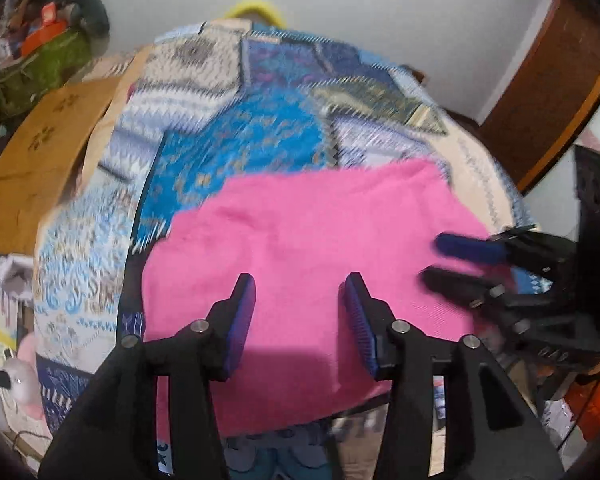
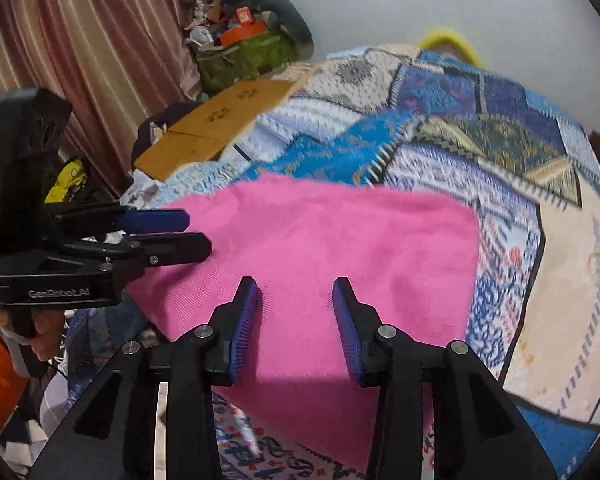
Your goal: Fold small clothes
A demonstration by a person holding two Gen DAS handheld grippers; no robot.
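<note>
Left claw [image 2: 198,234] body reads "GeaRobot.AI"; both claws spread, empty, over pink cloth [image 2: 320,248]; right claw [image 2: 296,288].

black left gripper [image 1: 300,280] and right gripper [image 2: 296,284], blue ribbed pads, silver screws.

left gripper [image 1: 300,284] angled downward, jaws apart with nothing pinched, right gripper [image 2: 296,286] same deal right alongside, jaws parted and empty, hand [image 2: 44,332] wrapped round the left handle
</note>
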